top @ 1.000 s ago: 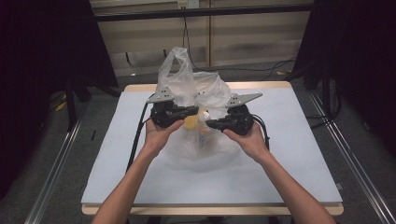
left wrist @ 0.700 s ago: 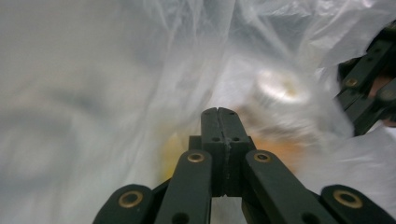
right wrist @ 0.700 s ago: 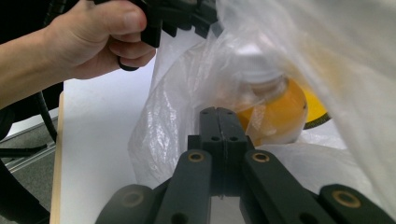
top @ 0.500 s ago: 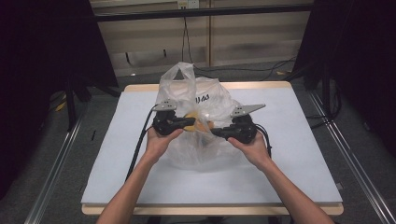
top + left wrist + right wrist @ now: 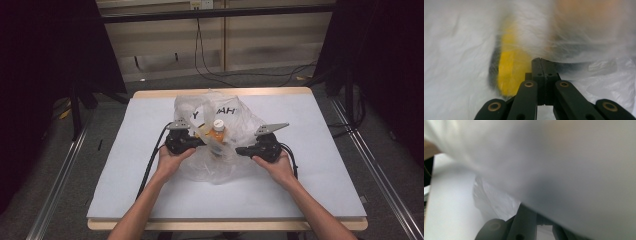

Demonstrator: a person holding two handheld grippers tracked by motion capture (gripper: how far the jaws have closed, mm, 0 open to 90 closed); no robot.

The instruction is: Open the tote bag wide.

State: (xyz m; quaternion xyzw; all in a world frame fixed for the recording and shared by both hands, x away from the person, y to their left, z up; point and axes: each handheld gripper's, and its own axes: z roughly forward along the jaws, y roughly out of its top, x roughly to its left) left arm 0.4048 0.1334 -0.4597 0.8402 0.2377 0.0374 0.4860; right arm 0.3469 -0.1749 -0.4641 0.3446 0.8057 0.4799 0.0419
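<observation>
A clear plastic bag [image 5: 220, 165] with black lettering lies crumpled on the middle of the white table [image 5: 325, 170]. An orange bottle with a white cap [image 5: 218, 131] stands in it, next to a yellow item [image 5: 202, 131]. My left gripper [image 5: 201, 142] is shut and pinches the bag's film at its left side. In the left gripper view the jaws [image 5: 540, 61] meet, with the yellow item [image 5: 510, 72] blurred behind the film. My right gripper [image 5: 240, 150] holds the bag's right side. Bag film [image 5: 564, 165] drapes over its jaws and hides the tips.
The table has a wooden rim [image 5: 220, 93] at the far side. Black cables [image 5: 210, 65] lie on the floor beyond it. Dark frame posts [image 5: 75, 100] stand to the left and right. Bare table surface lies on both sides of the bag.
Both grippers have drawn back toward the person and apart, pulling the bag's mouth wider and lower. The orange bottle's cap now shows between them.
</observation>
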